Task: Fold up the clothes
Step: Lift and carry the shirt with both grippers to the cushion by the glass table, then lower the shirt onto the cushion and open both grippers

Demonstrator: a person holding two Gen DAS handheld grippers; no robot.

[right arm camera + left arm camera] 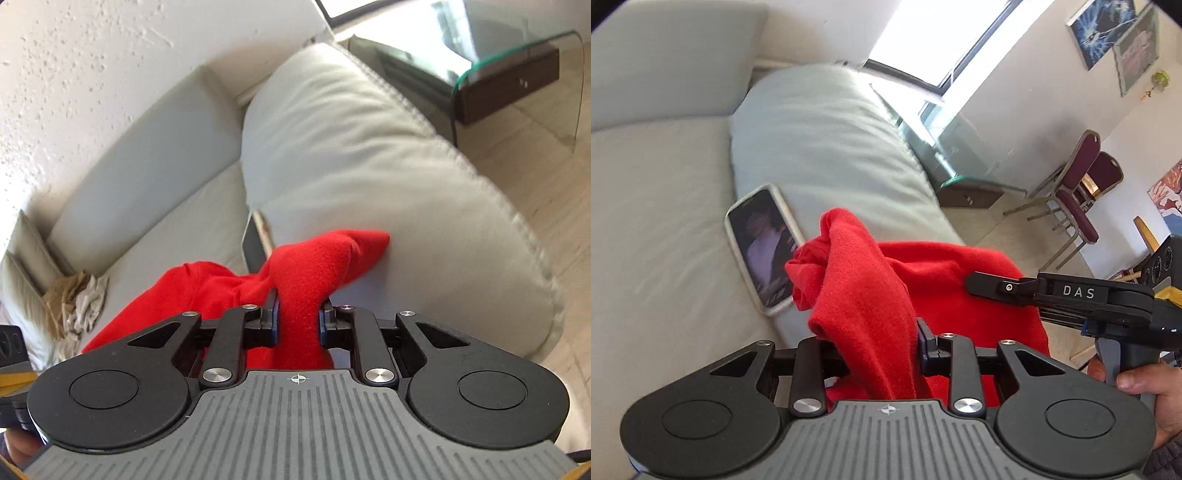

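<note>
Red cloth (299, 295) bunched between both grippers: left gripper (879, 339) and right gripper (298, 321) each clamped on it, above sofa (351, 147).

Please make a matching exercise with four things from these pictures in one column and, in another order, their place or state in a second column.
1. red garment
2. phone
3. glass side table
4. crumpled beige cloth

a. on the floor beyond the sofa arm
b. on the seat cushion, screen up
c. in the far seat corner
d. gripped by both grippers

Pairs: 1-d, 2-b, 3-a, 4-c
</note>
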